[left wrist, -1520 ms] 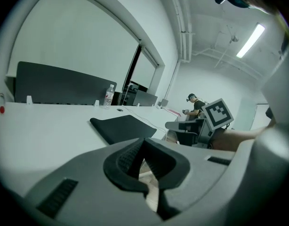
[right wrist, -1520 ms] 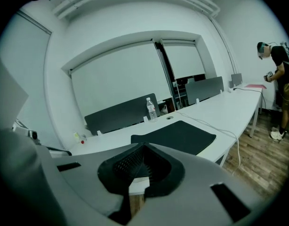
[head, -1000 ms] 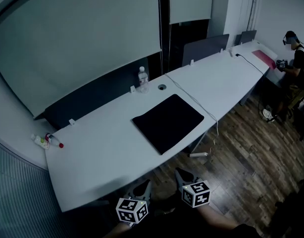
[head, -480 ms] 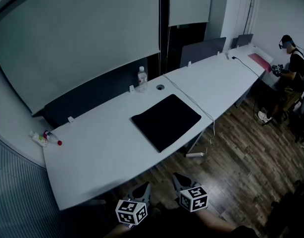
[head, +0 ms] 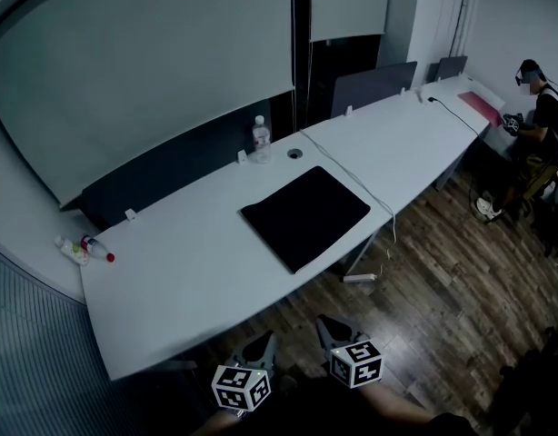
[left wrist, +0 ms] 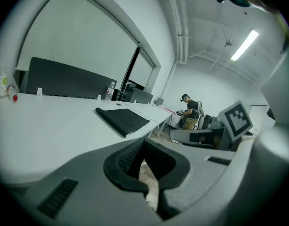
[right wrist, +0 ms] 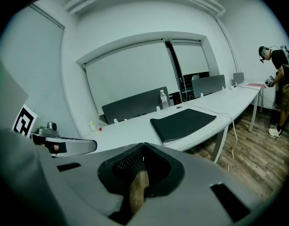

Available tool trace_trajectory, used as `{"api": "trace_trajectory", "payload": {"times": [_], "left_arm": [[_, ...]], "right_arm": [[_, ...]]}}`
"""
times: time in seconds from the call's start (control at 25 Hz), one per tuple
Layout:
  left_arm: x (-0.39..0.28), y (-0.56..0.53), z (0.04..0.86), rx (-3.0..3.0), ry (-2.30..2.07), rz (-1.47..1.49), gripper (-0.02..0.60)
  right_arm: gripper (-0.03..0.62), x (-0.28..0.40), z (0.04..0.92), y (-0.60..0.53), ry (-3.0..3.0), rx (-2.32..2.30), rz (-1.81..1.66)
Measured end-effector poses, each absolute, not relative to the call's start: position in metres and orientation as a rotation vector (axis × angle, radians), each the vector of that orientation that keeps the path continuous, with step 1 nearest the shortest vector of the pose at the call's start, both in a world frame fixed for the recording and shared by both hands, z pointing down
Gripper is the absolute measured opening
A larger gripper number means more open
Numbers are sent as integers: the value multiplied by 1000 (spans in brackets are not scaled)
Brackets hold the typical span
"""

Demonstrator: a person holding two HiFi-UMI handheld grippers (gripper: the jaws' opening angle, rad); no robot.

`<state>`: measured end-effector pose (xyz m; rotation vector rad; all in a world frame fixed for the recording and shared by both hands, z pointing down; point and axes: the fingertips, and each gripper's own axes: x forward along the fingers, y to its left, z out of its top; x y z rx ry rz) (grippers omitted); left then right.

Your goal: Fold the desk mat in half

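The black desk mat (head: 305, 216) lies flat on the white desk (head: 170, 271), its long axis along the desk's front edge. The left gripper (head: 264, 341) and right gripper (head: 331, 325), both closed and empty, are well apart from the mat, on its near side. The right one is nearer.

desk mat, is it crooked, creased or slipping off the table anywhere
Nothing stands out. The desk mat lies flat and unfolded, with its front edge running along the front edge of the table. A thin white cable passes close beside it and drops off the table's edge.
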<state>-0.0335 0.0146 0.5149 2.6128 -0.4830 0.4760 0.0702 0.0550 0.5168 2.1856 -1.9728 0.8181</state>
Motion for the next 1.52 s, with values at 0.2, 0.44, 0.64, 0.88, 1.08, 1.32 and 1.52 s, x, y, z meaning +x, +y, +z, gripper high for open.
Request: {"api": "trace_trajectory", "payload": {"times": [0.2, 0.44, 0.64, 0.88, 1.08, 1.32, 1.52], "left_arm": [[-33, 20, 518, 2613, -489, 488, 5], [-28, 28, 516, 2623, -477, 490, 5], [-19, 37, 516, 2632, -443, 500, 6], [-12, 42, 512, 2641, -423, 507, 6], [-9, 44, 516, 2644, -413, 510, 6], [-8, 45, 517, 2645, -408, 518, 6], [-7, 44, 515, 2646, -405, 527, 6]], "right_arm": [[23, 66, 520, 61, -1990, 2176, 821], [23, 67, 521, 70, -1996, 2175, 824], [23, 70, 520, 77, -1992, 2185, 827], [23, 73, 518, 82, -1992, 2194, 816], [22, 75, 521, 84, -1991, 2189, 818], [23, 74, 522, 85, -1992, 2186, 824], [21, 75, 523, 84, -1988, 2181, 832]]}}
